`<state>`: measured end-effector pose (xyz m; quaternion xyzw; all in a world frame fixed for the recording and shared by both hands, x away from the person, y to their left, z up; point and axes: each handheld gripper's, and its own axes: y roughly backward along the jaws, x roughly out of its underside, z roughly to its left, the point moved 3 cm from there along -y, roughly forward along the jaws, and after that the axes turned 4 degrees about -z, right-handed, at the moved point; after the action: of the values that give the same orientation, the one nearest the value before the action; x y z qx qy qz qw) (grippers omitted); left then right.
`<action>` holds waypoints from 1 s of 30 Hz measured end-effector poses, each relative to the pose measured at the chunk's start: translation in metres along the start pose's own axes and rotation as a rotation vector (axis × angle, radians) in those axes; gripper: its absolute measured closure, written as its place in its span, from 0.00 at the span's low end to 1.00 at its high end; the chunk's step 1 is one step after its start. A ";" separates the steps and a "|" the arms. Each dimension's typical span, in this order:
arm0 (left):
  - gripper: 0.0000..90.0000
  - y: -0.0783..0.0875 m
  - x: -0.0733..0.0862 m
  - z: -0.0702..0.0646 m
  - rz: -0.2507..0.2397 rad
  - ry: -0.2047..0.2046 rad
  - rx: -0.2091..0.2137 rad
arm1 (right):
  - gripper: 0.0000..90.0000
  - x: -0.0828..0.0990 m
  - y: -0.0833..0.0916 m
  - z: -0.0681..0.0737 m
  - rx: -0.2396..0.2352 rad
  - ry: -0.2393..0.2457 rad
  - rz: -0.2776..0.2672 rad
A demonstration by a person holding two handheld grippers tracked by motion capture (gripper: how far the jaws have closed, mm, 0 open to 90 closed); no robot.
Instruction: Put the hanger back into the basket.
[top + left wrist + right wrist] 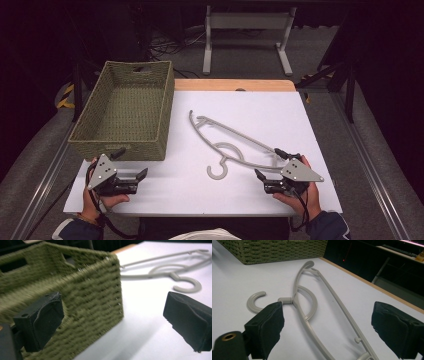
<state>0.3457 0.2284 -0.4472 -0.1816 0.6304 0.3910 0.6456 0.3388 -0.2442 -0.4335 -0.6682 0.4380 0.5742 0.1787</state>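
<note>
Tongs both wide, empty: right tongs [267, 178] at near end of grey hanger [227, 142], flat on white desk [260, 112]; left tongs [134, 176] by green basket [122, 107]. We straddle one thin bar squarely, close low

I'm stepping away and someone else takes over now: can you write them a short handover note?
Left hand-held gripper: open, holding nothing, just in front of the woven basket.
Right hand-held gripper: open, holding nothing, at the near end of the grey hanger.
The hanger lies flat on the white table, beside the basket, whose visible inside is bare.
Done: nothing gripped yet.
Left: probably grasp the hanger and put it in the basket.
</note>
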 end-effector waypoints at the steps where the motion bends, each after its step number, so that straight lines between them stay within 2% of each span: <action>1: 0.04 -0.001 0.000 -0.001 0.008 -0.014 0.016 | 0.13 0.001 -0.001 -0.001 -0.007 -0.004 0.009; 4: 0.05 -0.001 0.001 -0.005 0.021 -0.024 0.040 | 0.12 0.002 -0.002 -0.004 -0.016 -0.022 0.026; 7: 0.05 -0.001 0.002 -0.005 0.018 -0.006 0.041 | 0.12 0.004 -0.003 -0.008 -0.024 -0.042 0.045; 10: 0.05 -0.002 0.003 -0.004 0.020 -0.006 0.041 | 0.12 0.006 -0.005 -0.012 -0.039 -0.038 0.078; 12: 0.07 -0.001 0.004 -0.005 0.029 -0.019 0.036 | 0.18 0.006 -0.008 -0.019 -0.060 -0.030 0.119; 14: 0.07 0.000 0.006 -0.005 0.037 -0.015 0.042 | 0.19 0.005 -0.010 -0.026 -0.087 -0.045 0.141; 16: 0.07 0.000 0.006 -0.005 0.037 -0.012 0.039 | 0.23 0.004 -0.014 -0.031 -0.140 -0.073 0.172; 19: 0.07 0.001 0.009 -0.004 0.052 -0.004 0.032 | 0.26 0.003 -0.022 -0.033 -0.185 -0.055 0.240; 20: 0.07 0.001 0.009 -0.004 0.052 -0.004 0.032 | 0.26 0.003 -0.022 -0.033 -0.185 -0.055 0.240; 21: 0.07 0.001 0.009 -0.004 0.058 -0.006 0.029 | 0.28 0.003 -0.024 -0.033 -0.199 -0.047 0.261; 22: 0.07 0.002 0.010 -0.004 0.060 0.000 0.032 | 0.34 0.002 -0.032 -0.032 -0.247 -0.036 0.329; 23: 0.07 0.002 0.010 -0.004 0.060 0.002 0.031 | 0.34 0.002 -0.032 -0.032 -0.247 -0.036 0.329; 24: 0.07 0.002 0.010 -0.004 0.060 0.001 0.029 | 0.36 0.002 -0.035 -0.032 -0.254 -0.027 0.361; 26: 0.07 0.001 0.010 -0.004 0.066 0.013 0.048 | 0.43 0.003 -0.046 -0.033 -0.257 -0.023 0.488; 27: 0.07 0.000 0.011 -0.003 0.069 0.013 0.053 | 0.46 0.005 -0.052 -0.033 -0.278 -0.023 0.551; 30: 0.07 -0.002 0.011 -0.004 0.084 0.010 0.061 | 0.52 0.007 -0.063 -0.035 -0.317 -0.048 0.617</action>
<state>0.3432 0.2271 -0.4593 -0.1371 0.6522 0.3974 0.6308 0.4096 -0.2382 -0.4467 -0.5103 0.5204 0.6775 -0.0991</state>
